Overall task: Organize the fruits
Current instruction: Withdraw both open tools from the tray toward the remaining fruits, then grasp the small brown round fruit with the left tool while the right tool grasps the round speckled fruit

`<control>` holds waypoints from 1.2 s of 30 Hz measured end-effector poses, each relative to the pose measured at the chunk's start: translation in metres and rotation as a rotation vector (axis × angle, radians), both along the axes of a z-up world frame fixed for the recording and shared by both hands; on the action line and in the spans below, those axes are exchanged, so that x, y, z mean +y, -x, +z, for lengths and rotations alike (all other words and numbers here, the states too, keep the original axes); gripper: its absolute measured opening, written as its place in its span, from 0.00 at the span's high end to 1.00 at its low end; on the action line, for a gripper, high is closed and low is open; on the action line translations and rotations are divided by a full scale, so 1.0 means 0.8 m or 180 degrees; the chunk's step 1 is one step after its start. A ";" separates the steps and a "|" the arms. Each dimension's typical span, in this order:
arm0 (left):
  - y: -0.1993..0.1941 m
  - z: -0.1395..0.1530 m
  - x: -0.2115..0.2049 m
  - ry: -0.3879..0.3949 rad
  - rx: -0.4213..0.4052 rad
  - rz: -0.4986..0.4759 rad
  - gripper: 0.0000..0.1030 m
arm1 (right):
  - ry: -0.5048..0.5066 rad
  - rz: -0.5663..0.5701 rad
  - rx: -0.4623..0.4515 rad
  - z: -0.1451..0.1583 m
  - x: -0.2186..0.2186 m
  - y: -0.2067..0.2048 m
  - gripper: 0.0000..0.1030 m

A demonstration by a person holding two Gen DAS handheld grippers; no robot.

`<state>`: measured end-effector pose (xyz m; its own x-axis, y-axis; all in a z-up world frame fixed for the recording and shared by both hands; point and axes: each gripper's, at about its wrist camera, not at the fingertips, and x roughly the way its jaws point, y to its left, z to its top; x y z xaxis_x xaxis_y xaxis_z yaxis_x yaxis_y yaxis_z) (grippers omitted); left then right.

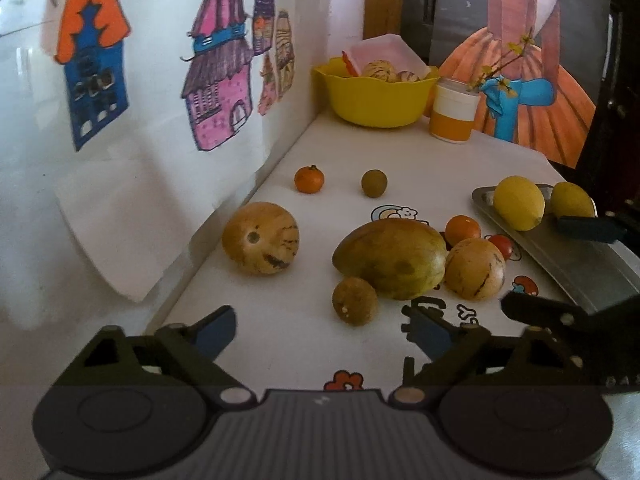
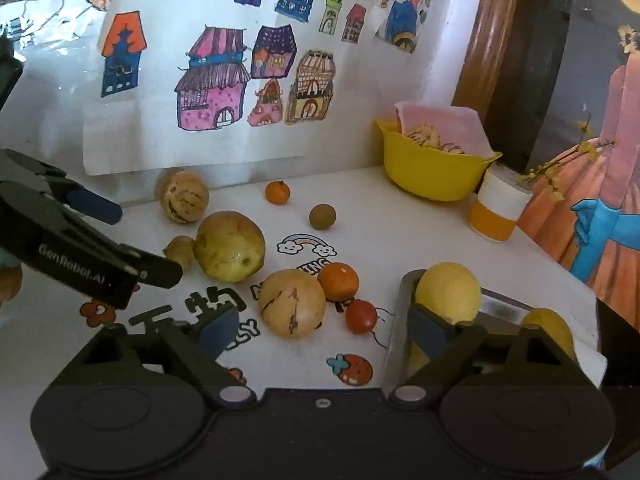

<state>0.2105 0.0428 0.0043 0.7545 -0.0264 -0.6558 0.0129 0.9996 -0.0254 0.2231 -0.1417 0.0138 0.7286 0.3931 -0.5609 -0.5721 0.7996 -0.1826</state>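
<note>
Left gripper point(image 1: 324, 336) stood wide open, holding nothing, low over the worktop point(image 1: 280, 344); a small brown fruit point(image 1: 355, 300) lay just ahead between its fingers, touching the large mango-like fruit point(image 1: 390, 258). Right gripper point(image 2: 324, 330) was also spread wide and empty, its right finger point(image 2: 430, 334) against the metal tray point(image 2: 394, 344), beside a yellow lemon point(image 2: 448, 292) on the tray. A second lemon point(image 2: 550, 330) lay further right.

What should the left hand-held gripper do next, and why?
Probably ease forward and close on the small brown fruit. The left hand-held gripper is open and empty, and that fruit lies just ahead between its fingers. Two lemons already sit on the metal tray, so loose fruit seems bound there.
</note>
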 end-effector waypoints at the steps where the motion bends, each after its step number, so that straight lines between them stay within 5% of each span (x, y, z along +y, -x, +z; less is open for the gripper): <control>1: -0.001 -0.001 -0.001 0.0002 -0.0009 -0.0023 0.13 | -0.0014 0.0010 0.0022 -0.001 0.001 -0.003 0.16; 11: -0.010 -0.008 -0.004 0.0121 0.0002 -0.0192 0.38 | -0.0202 0.0013 0.0443 -0.012 0.011 -0.035 0.42; 22: -0.017 -0.009 -0.003 0.0189 -0.0005 -0.0225 0.72 | -0.0285 0.0026 0.0655 -0.021 0.021 -0.051 0.53; 36: 0.014 -0.002 -0.024 0.0297 0.0121 -0.0263 0.72 | -0.0377 0.0077 0.0552 -0.013 0.004 -0.009 0.56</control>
<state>0.1996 0.0233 0.0030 0.7219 -0.1496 -0.6756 0.0923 0.9885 -0.1202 0.2305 -0.1388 0.0036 0.6147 0.4799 -0.6259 -0.6060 0.7954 0.0147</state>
